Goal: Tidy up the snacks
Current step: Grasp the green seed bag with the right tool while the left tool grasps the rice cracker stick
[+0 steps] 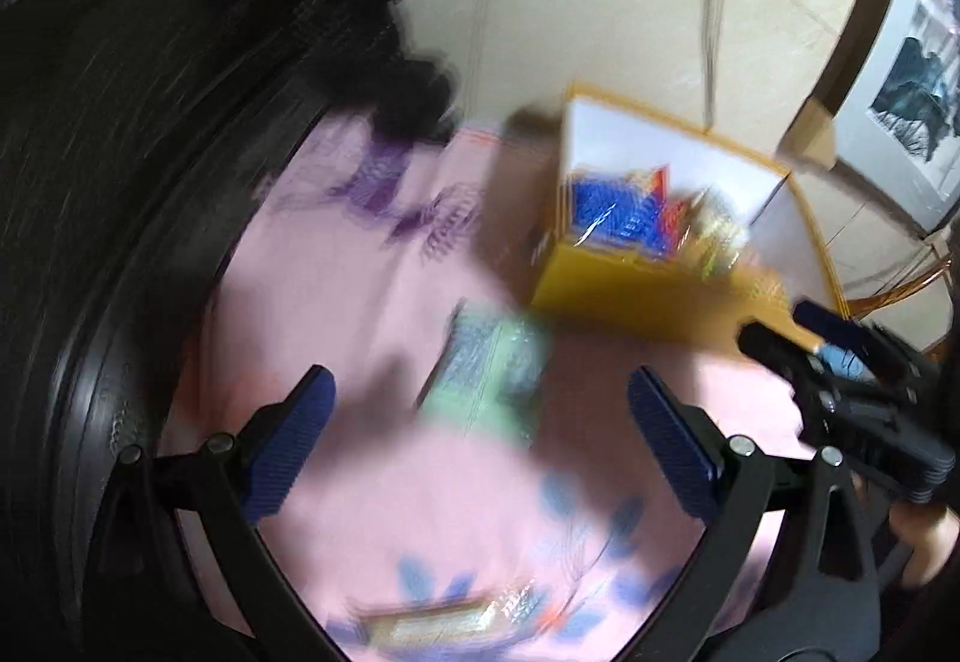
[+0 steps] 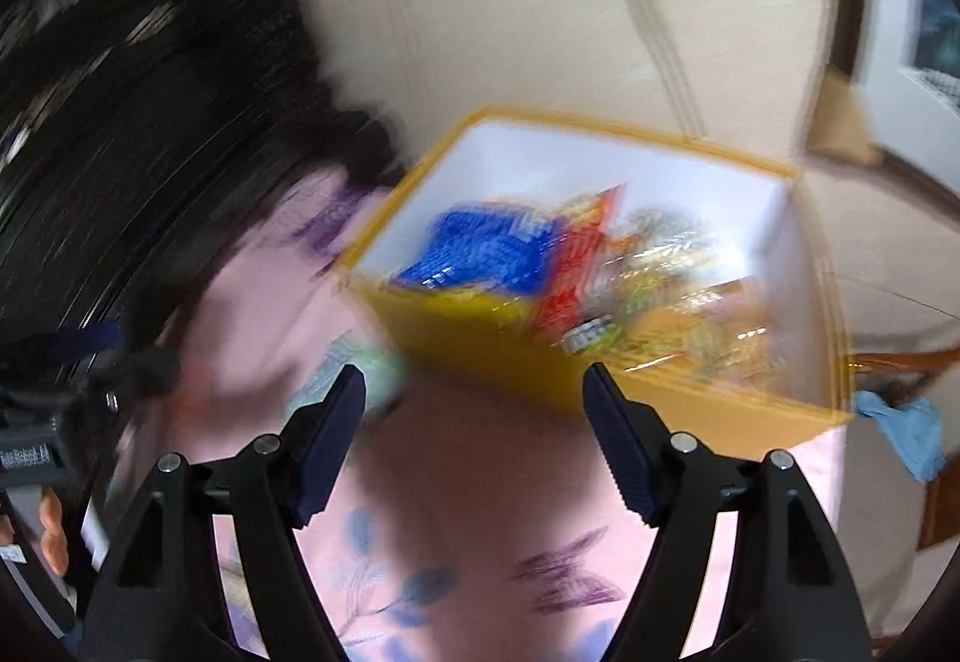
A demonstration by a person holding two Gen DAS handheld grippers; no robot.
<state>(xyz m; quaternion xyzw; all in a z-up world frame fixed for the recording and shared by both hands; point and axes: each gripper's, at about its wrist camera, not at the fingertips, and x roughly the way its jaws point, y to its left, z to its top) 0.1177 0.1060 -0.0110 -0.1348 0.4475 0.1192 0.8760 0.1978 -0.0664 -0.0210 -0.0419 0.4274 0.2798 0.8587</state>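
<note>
A yellow box [image 1: 636,296] with a white inside stands on a pink flowered cloth [image 1: 372,302]. It holds a blue packet [image 2: 480,254], a red packet [image 2: 576,266] and clear-wrapped snacks [image 2: 690,296]. A green snack packet [image 1: 486,374] lies on the cloth in front of the box, ahead of my left gripper [image 1: 477,440], which is open and empty. Another packet [image 1: 432,623] lies near the bottom edge. My right gripper [image 2: 474,440] is open and empty, just short of the box's near wall [image 2: 510,356]. It also shows in the left wrist view [image 1: 810,338]. Both views are blurred.
A black chair back [image 1: 150,122] rises at the left. A cream wall [image 1: 600,2] with a socket and cable [image 1: 714,2] is behind the box. A framed picture [image 1: 912,80] hangs at the right. A blue cloth [image 2: 906,428] lies at the right.
</note>
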